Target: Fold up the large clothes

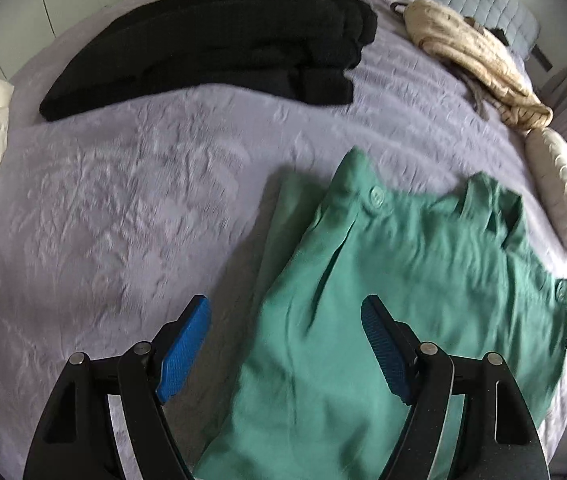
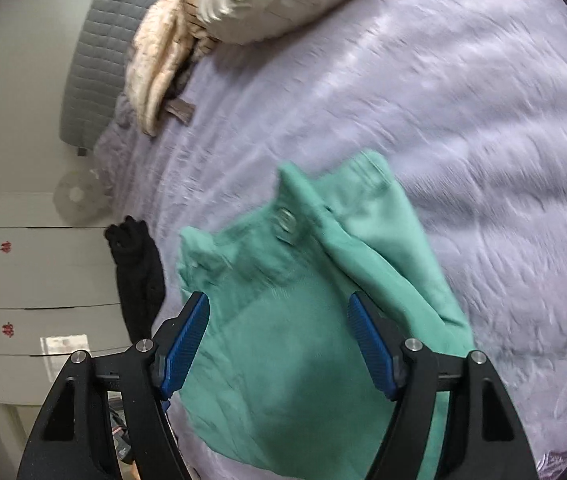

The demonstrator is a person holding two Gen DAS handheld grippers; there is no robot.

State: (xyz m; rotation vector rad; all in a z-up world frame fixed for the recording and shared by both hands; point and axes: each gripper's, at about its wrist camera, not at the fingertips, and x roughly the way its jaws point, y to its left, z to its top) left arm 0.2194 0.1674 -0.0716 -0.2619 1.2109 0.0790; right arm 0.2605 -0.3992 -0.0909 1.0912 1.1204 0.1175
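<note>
A green garment (image 1: 383, 300), with a button at its waistband, lies partly folded on a lilac bedspread (image 1: 123, 200). The left gripper (image 1: 285, 344) hovers over the garment's left edge, jaws spread and empty; the right gripper (image 2: 279, 344) hangs above its middle, likewise released. To fold well, each claw should probably pinch a corner of one edge, lift evenly, and lay it flat across the garment. A black garment (image 1: 219, 44) lies beyond the green one.
</note>
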